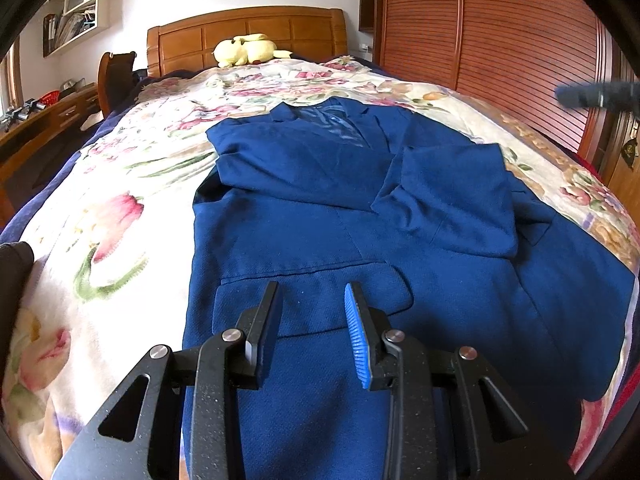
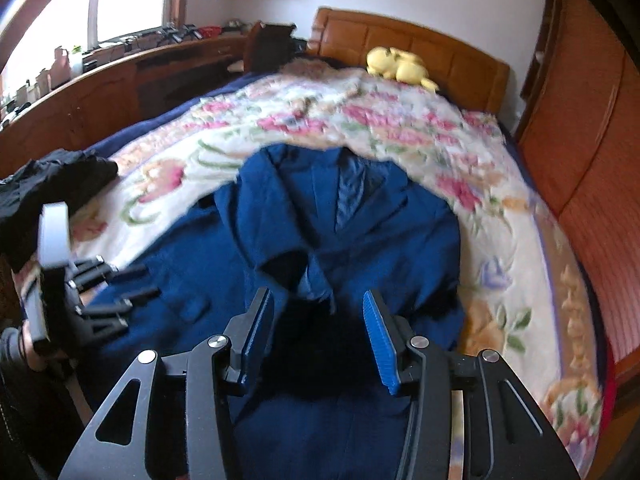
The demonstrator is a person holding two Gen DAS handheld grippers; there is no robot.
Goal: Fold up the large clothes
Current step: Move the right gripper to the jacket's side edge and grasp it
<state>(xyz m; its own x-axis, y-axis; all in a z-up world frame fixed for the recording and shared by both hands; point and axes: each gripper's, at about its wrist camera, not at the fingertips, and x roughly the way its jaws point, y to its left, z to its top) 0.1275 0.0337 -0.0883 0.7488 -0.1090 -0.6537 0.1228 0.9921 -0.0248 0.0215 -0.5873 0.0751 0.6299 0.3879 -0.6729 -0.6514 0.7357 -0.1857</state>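
A large navy blue suit jacket (image 1: 352,216) lies front up on the floral bedspread, collar toward the headboard, with both sleeves folded in across its chest. It also shows in the right wrist view (image 2: 352,232). My left gripper (image 1: 312,292) is open and empty just above the jacket's lower left front, near a pocket flap. My right gripper (image 2: 316,300) is open and empty above the jacket's lower middle. The left gripper also shows at the left edge of the right wrist view (image 2: 120,292), and the right one as a blur at the right edge of the left wrist view (image 1: 592,94).
The floral bedspread (image 1: 120,200) covers the bed. A yellow plush toy (image 1: 244,50) lies by the wooden headboard (image 1: 248,32). A wooden slatted wardrobe (image 1: 500,40) stands on the right. A dark garment (image 2: 48,184) lies at the bed's left edge. A cluttered desk (image 2: 120,64) runs along the left wall.
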